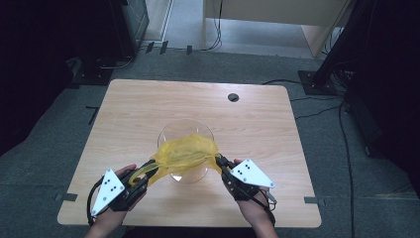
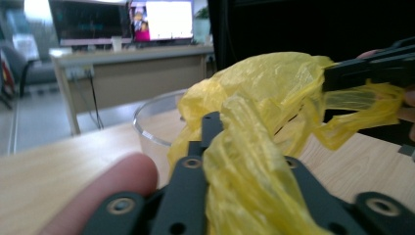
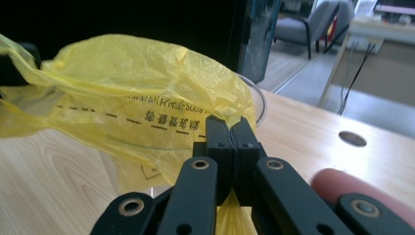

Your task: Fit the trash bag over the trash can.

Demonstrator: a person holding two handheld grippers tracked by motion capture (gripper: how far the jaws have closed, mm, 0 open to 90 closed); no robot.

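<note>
Indoors, wooden table [image 1: 148, 114], grey carpet [image 1: 44, 163], both claws gripping yellow bag [image 1: 185, 151] over bowl [image 1: 171, 130]

bag [image 1: 185, 151] over bowl [image 1: 171, 131], btwn tools

Black two-jaw grippers [image 1: 148, 171] with dotted grey triangular plates [image 1: 110, 189]

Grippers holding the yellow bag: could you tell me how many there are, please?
2. The left gripper clamps the near-left side of the yellow bag; the right gripper pinches its right edge. The bag is over the clear bowl.
</note>
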